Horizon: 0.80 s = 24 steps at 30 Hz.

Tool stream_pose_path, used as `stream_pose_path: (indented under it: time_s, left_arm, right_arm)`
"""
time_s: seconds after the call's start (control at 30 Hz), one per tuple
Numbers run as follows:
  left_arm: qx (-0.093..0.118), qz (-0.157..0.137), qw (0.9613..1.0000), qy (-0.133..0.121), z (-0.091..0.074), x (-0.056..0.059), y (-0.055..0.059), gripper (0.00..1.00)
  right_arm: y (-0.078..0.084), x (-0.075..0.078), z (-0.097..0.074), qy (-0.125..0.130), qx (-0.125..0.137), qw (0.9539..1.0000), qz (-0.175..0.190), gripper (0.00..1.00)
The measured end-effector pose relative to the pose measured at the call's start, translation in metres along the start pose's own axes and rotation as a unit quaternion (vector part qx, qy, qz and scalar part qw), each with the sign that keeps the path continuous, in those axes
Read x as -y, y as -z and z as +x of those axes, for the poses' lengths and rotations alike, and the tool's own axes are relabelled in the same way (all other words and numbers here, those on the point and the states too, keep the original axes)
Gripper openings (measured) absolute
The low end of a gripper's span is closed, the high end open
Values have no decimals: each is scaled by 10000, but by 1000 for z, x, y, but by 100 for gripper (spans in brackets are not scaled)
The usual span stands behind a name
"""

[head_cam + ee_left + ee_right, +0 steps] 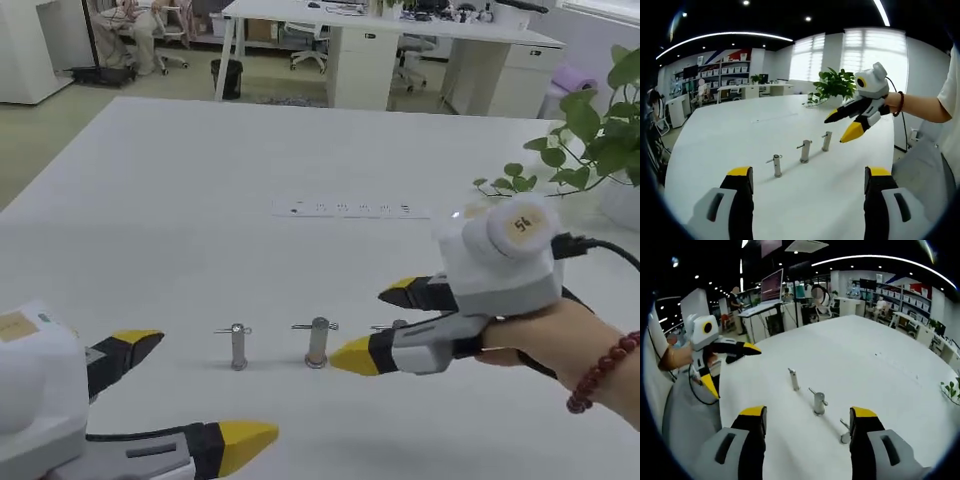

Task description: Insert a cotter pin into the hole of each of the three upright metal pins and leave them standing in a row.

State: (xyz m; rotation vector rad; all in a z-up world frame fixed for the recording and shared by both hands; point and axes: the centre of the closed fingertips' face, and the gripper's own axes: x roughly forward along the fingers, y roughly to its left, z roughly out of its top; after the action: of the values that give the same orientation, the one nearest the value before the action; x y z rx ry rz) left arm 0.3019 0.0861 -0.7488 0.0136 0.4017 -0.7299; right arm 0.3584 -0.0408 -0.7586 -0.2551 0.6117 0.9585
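Three upright metal pins stand in a row on the white table (300, 160): the left pin (238, 346), the middle pin (317, 342) and the right pin (399, 325), which is partly hidden behind my right gripper (378, 323). Each carries a thin cotter pin (315, 326) across its top. The right gripper is open and empty, its yellow tips straddling the right pin's end of the row. My left gripper (195, 388) is open and empty, nearer me than the left pin. In the left gripper view the pins (805, 151) lie beyond the open jaws.
A white power strip (350, 209) lies farther back on the table. A potted plant (590, 130) stands at the right edge. Beyond the table are white desks (380, 40), office chairs and a seated person (130, 25).
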Motion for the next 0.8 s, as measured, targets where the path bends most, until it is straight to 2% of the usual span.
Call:
stream_pose_path:
  time_s: [0.1, 0.2, 0.33, 0.5, 0.6, 0.7, 0.8]
  left_arm:
    - [-12, -11, 10000, -41, -3, 0, -1, 95]
    - [-100, 51, 9998, -188, -6, 0, 0, 95]
    - [-81, 24, 9996, -279, -11, 0, -2, 99]
    - [-172, 1, 9989, -436, -15, -3, 3, 99]
    - [-199, -31, 9986, -490, -17, -3, 5, 99]
    - [-229, -18, 9984, -526, -19, -3, 5, 99]
    - [-219, -41, 9982, -557, -20, -2, 4, 99]
  right_arm:
    - [5, 0, -11, 109, 131, 9997, 161, 71]
    - [12, -1, -19, 191, 232, 9993, 214, 73]
    - [20, -1, -31, 306, 383, 9982, 342, 76]
    - [30, 0, -44, 479, 534, 9963, 481, 84]
    - [36, -1, -50, 516, 554, 9957, 534, 85]
    - [38, -4, -54, 523, 663, 9945, 624, 91]
    - [43, -6, -56, 514, 644, 9944, 659, 94]
